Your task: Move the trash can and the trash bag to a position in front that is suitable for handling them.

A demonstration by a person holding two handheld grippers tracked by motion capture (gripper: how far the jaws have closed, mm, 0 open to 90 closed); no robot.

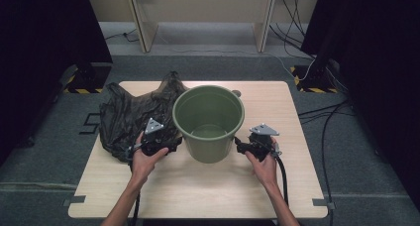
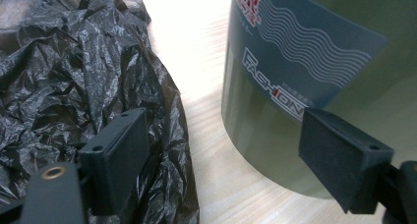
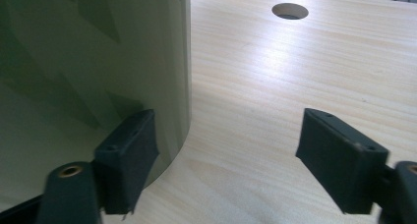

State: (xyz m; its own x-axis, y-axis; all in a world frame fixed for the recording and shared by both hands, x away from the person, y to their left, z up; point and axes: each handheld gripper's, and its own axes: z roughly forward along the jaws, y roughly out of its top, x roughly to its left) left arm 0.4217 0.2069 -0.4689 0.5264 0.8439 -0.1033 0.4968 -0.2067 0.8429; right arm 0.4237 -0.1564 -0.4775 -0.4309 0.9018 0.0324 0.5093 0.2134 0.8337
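Claw tips (image 1: 236,145) — behind bucket (image 1: 208,122)

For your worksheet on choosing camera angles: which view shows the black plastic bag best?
The high view: the whole crumpled black plastic bag is seen spread on the table left of the green bucket. The left gripper view shows only its near part, close up, with sharp wrinkles. The right gripper view faces the bucket's wall and bare tabletop.

In the high view the bucket (image 1: 208,122) hides the bag's (image 1: 130,118) right edge; in the left gripper view, the bucket's label (image 2: 300,57) is cut off at the top.
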